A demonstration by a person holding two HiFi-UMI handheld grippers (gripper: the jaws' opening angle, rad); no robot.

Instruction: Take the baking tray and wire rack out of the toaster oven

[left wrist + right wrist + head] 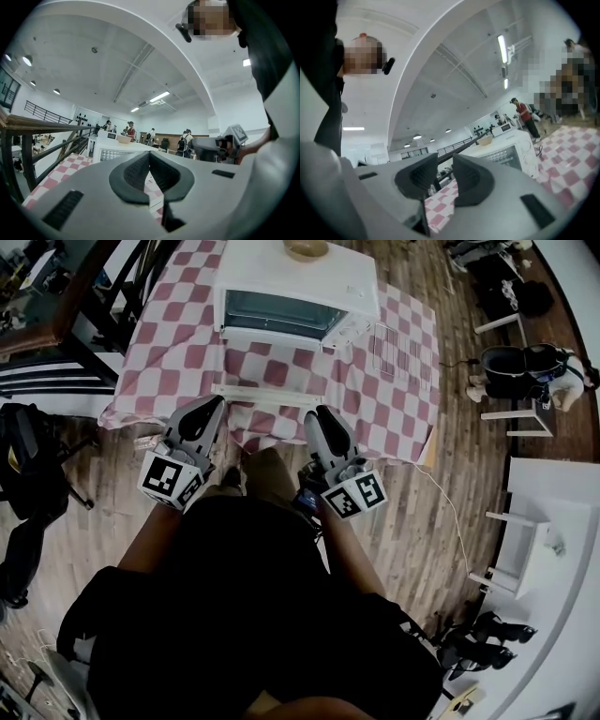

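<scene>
1. Already the wire rack [398, 352] lies on the checked table [187, 343], at 3 o'clock of the toaster oven [309, 277]. The baking tray I cannot pick out; it is probably still inside.
2. The left gripper [212, 406] has its tips together on nothing. The right gripper [317, 416] stands a slit apart, also empty.
3. What looks like the dropped door [270, 393] juts toward both grippers at 12 o'clock. A low reach could knock it, and barely parted jaws may skid off the tray's rim.
4. A bowl [305, 247] sits on the oven, and a chair [56, 343] crowds 10 o'clock.
</scene>
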